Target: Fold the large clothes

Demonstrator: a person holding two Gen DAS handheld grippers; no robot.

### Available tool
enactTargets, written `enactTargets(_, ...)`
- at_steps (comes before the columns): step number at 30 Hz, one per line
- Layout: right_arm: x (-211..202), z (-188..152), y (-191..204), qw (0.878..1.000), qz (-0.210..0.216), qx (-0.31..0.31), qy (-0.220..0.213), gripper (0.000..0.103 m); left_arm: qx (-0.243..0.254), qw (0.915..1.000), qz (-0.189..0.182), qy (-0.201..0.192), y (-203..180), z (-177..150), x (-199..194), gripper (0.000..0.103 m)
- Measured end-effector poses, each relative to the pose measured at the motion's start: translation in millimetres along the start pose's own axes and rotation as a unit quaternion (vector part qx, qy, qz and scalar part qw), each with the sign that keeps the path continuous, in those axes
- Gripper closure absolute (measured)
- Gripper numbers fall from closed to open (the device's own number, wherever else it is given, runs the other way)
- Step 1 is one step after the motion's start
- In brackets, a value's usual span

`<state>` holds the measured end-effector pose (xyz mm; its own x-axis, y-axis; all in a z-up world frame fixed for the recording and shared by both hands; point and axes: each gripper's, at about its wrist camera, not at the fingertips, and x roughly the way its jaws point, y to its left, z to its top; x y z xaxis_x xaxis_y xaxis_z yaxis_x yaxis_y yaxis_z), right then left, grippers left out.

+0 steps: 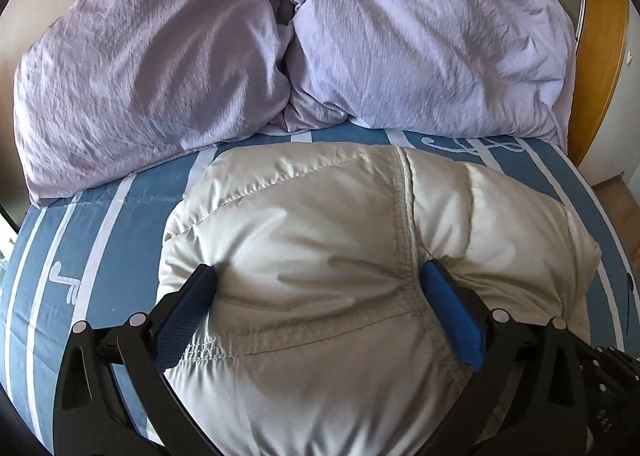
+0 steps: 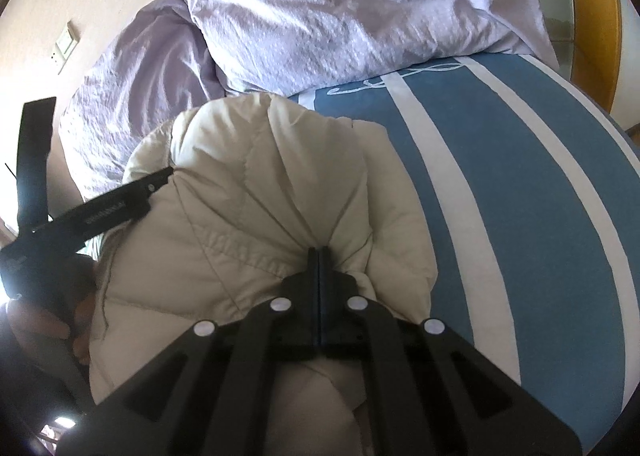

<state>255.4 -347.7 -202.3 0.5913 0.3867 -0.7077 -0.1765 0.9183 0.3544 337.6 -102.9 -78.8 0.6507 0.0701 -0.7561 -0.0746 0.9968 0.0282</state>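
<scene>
Striped bed (image 1: 100,215) — puffy jacket (image 1: 320,223) (cream) in right tongs (image 2: 319,252), seemingly pinched.

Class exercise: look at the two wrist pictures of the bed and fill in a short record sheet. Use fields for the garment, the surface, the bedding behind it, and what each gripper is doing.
garment: cream padded jacket, bunched up, lying on the bed
surface: blue sheet with white stripes
behind garment: two lilac pillows, side by side
left gripper: jaws wide, pressed into the jacket, fabric bulging between the blue pads
right gripper: shut, pinching a fold of the jacket
</scene>
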Motion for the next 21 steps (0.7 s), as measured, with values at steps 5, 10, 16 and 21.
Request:
enactTargets(5, 1.8, 1.3, 0.2, 1.000, -0.002, 0.001, -0.005, 0.102, 0.000, 1.0000, 0.001, -0.007, -0.8, -1.2, 6.9, 0.001)
enactTargets(10, 3.9, 1.8, -0.6, 1.000, 0.001, 0.005, -0.009, 0.102, -0.001, 0.9999, 0.003, -0.011, -2.1, -1.7, 12.3, 0.001)
enactTargets(16, 4.8, 1.6, -0.3, 1.000, 0.000, 0.004, -0.008, 0.102, -0.002, 0.9999, 0.004, -0.015, -3.2, -1.5, 17.7, 0.001)
enactTargets(21, -5.6, 15.8, 1.7, 1.000, -0.007, 0.006, 0.008, 0.096, 0.000, 0.9999, 0.008, -0.014, -4.5, -1.4, 18.3, 0.001)
